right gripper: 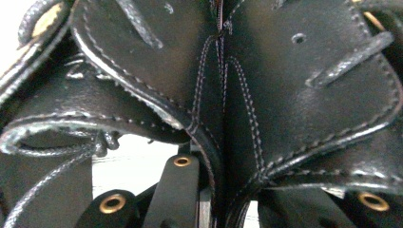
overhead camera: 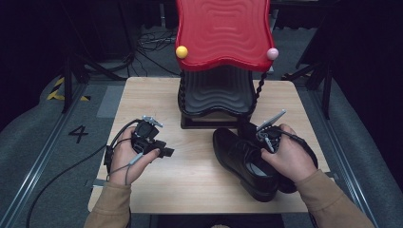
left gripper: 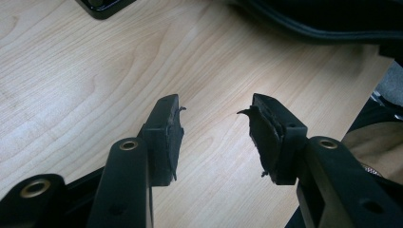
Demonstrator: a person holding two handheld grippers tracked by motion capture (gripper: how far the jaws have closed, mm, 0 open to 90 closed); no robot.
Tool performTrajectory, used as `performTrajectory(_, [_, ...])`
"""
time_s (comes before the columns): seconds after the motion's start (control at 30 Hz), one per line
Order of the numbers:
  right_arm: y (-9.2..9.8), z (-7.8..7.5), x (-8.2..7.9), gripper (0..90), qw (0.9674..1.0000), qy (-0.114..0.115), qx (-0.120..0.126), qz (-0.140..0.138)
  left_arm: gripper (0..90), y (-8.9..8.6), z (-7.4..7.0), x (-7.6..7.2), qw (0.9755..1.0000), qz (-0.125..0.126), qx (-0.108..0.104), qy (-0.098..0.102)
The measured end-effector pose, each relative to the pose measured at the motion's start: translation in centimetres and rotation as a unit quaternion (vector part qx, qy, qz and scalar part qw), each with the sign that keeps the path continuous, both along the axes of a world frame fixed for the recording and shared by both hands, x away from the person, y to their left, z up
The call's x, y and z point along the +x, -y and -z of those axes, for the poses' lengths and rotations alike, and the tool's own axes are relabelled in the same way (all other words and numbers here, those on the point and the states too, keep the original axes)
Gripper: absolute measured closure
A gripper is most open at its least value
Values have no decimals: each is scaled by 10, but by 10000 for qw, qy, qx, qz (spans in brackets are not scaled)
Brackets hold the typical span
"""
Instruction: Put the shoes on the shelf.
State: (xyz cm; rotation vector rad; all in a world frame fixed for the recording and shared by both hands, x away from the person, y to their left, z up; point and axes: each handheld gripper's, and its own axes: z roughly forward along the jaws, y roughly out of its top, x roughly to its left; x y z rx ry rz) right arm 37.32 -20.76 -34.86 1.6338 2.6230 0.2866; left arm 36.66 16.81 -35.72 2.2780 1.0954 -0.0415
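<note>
black shoes [overhead camera: 247, 159] sit as a pair on the wooden table [overhead camera: 190, 175], just in front of the red rack [overhead camera: 223, 33]; right gripper [overhead camera: 260, 134] is clamped on both inner sides, pinching them together [right gripper: 223, 118]; left gripper [overhead camera: 161, 149] hangs wide open over bare wood left of the rack, gripping nothing [left gripper: 216, 128]

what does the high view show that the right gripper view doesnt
High view alone: the red wavy shelf on the black rack, a yellow ball and a pink ball at its corners, the wooden table, and the left claw held open over bare wood.

Right gripper view alone: close stitching and laces where two leather heels meet, pinched together between the right claw jaws.

Both: the black shoes, gripped at the heel end by the right claw.
</note>
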Motion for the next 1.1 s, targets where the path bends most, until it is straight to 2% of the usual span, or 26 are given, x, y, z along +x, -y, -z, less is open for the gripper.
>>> performTrajectory(0.17, [6,-17,3,822,9999,-93,-43,2,541,-1,-1,-1,10000,12,-12,19])
performTrajectory(0.37, [12,-42,5,822,9999,-82,98,-39,542,-3,-1,-1,10000,-45,-19,9])
performTrajectory(0.4, [12,-42,5,822,9999,-82,98,-39,542,-3,-1,-1,10000,-45,-19,9])
performTrajectory(0.53, [14,-66,0,822,10000,36,59,-48,542,-5,-1,-1,10000,-29,-40,19])
performTrajectory(0.77, [17,-99,-5,822,9999,3,83,-90,542,-8,-2,-1,10000,-52,-81,24])
performTrajectory(0.87, [20,-116,-7,822,9998,32,172,-104,542,-9,-2,-1,9999,-82,-84,25])
performTrajectory(0.9, [20,-116,-7,822,9998,32,172,-104,542,-9,-2,-1,9999,-82,-84,25])
performTrajectory(1.1, [23,-151,-10,822,9993,216,292,-36,542,-10,-2,-1,9999,-100,-88,14])
